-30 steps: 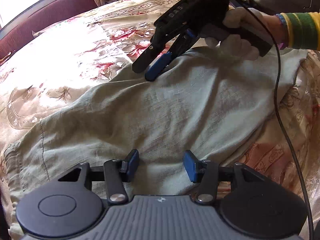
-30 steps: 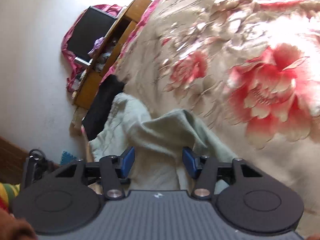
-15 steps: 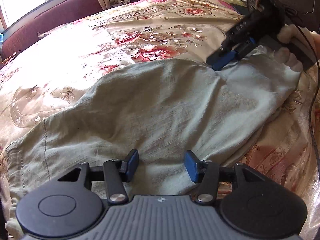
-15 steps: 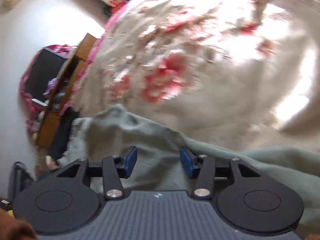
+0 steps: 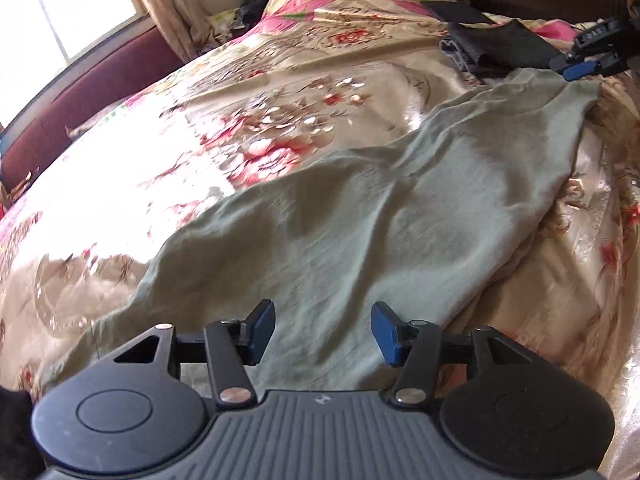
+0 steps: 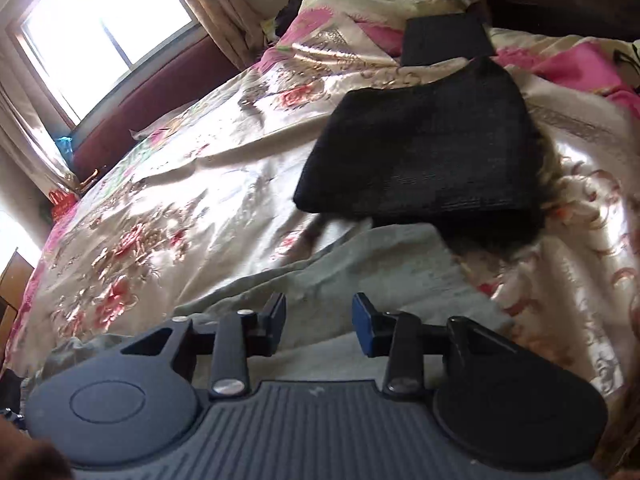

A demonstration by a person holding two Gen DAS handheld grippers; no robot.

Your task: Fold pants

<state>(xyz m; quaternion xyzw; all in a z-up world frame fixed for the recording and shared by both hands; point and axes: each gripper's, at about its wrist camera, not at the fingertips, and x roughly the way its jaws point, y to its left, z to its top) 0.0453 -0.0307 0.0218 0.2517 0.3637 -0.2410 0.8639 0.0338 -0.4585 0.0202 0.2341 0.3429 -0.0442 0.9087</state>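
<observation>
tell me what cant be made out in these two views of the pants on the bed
- Left wrist view: near end of the green pants is hidden behind the left gripper.
- Left wrist view: right gripper is small and cut by the edge.
- Right wrist view: the dark folded garment covers the bedspread; the pants are blurred.

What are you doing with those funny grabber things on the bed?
Someone is folding a pair of grey-green pants spread out on the flowery bedspread. They hold a tool in each hand. The left tool is open above the near part of the pants. The right tool is open too, over the far end, next to a folded black cloth. Neither is gripping the pants right now.
</observation>
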